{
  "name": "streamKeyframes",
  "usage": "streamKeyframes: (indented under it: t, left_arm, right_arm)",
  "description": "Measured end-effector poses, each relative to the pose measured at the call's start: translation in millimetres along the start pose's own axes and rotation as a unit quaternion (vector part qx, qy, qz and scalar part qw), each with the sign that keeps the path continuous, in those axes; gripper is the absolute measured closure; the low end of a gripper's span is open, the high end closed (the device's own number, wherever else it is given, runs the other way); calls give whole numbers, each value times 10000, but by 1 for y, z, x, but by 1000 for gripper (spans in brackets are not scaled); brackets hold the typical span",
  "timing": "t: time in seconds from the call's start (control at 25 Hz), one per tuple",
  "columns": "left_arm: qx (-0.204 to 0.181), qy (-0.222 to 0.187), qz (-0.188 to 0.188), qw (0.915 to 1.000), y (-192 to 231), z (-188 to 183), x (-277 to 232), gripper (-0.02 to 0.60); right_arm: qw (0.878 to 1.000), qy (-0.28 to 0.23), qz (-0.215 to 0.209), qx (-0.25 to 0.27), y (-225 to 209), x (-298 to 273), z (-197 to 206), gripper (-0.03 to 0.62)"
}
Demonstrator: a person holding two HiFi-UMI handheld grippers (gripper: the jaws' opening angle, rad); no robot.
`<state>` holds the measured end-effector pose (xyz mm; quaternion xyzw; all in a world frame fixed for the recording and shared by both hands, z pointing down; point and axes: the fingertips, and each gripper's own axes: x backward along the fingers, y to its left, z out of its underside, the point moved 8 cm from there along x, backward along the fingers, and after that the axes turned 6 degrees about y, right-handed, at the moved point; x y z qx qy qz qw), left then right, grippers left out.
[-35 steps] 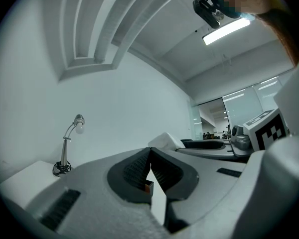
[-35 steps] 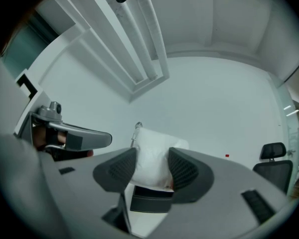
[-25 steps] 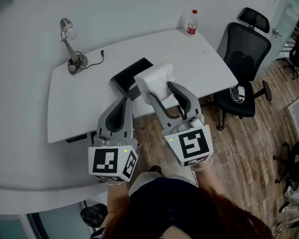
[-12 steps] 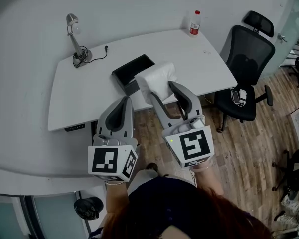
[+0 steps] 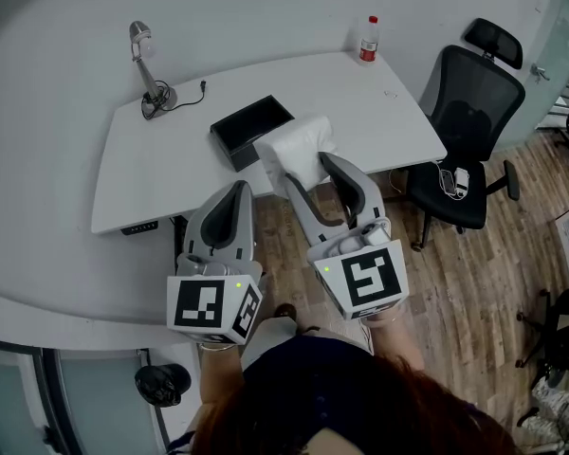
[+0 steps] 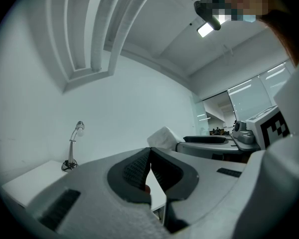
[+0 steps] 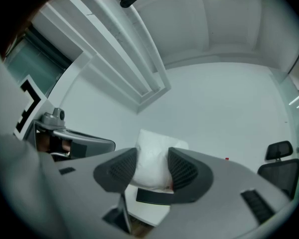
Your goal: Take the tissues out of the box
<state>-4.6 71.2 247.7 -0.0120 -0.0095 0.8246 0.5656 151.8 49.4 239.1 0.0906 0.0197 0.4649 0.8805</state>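
Observation:
A black open box (image 5: 249,127) lies on the white desk (image 5: 171,173). My right gripper (image 5: 308,171) is shut on a white pack of tissues (image 5: 294,148), held in the air over the desk's front edge, just right of the box. In the right gripper view the pack (image 7: 150,156) bulges between the two pads (image 7: 123,171), with the dark box (image 7: 154,196) showing below. My left gripper (image 5: 234,192) hovers left of it, in front of the desk, jaws shut and empty. In the left gripper view its tips (image 6: 149,153) meet, and the pack (image 6: 164,136) shows beyond.
A desk lamp (image 5: 148,72) with a cable stands at the desk's back left and a red-capped bottle (image 5: 367,42) at its back right corner. A black office chair (image 5: 467,121) stands right of the desk on the wood floor.
The right gripper keeps its hold on the tissue pack. Desk, box and lamp have drifted slightly up in the head view; both grippers stay almost where they were.

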Motion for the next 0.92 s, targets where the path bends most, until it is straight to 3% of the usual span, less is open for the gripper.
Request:
streamKeyframes:
  t: [0.92]
  left_arm:
    - [-20,20,-308,9995,-48,2,32,560]
  right_arm:
    - [9994,-189,-293,-80,-5,48,0,388]
